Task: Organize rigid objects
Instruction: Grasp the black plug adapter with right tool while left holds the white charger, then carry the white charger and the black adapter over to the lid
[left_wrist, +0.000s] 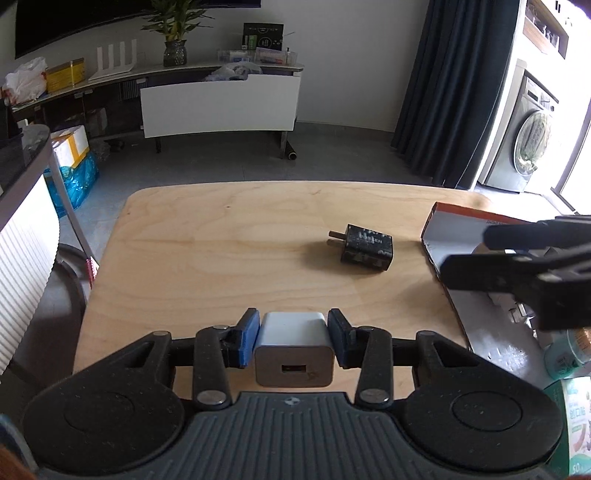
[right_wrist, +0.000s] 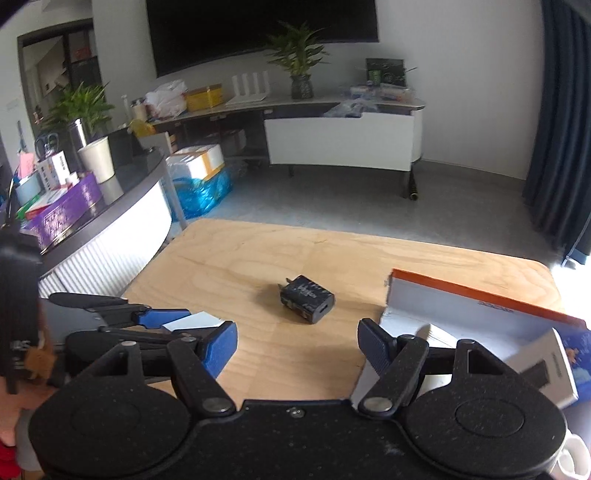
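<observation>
At the bottom centre of the left wrist view, the left gripper (left_wrist: 294, 341) has its blue-padded fingers (left_wrist: 248, 338) clamped on the two sides of a white charger (left_wrist: 294, 347), whose USB port faces the camera. In the right wrist view the same white charger (right_wrist: 194, 321) shows at centre left, pinched between those blue fingers. At the bottom of that view, the right gripper (right_wrist: 297, 345) has its fingers (right_wrist: 221, 345) spread wide apart with nothing between them, above the bare wood of the counter (right_wrist: 258, 258). Farther up the counter, near the middle of both views, a black charger (left_wrist: 365, 249) lies on its side, its prongs pointing toward the left of the frame, well apart from both grippers. At the right side of both views sits an open cardboard box (left_wrist: 461, 225) with an orange rim and white inner walls; in the left wrist view the right gripper reaches in from the right edge over it. Inside the box, at lower right of the right wrist view, lies a white rectangular pack (right_wrist: 550, 369).
</observation>
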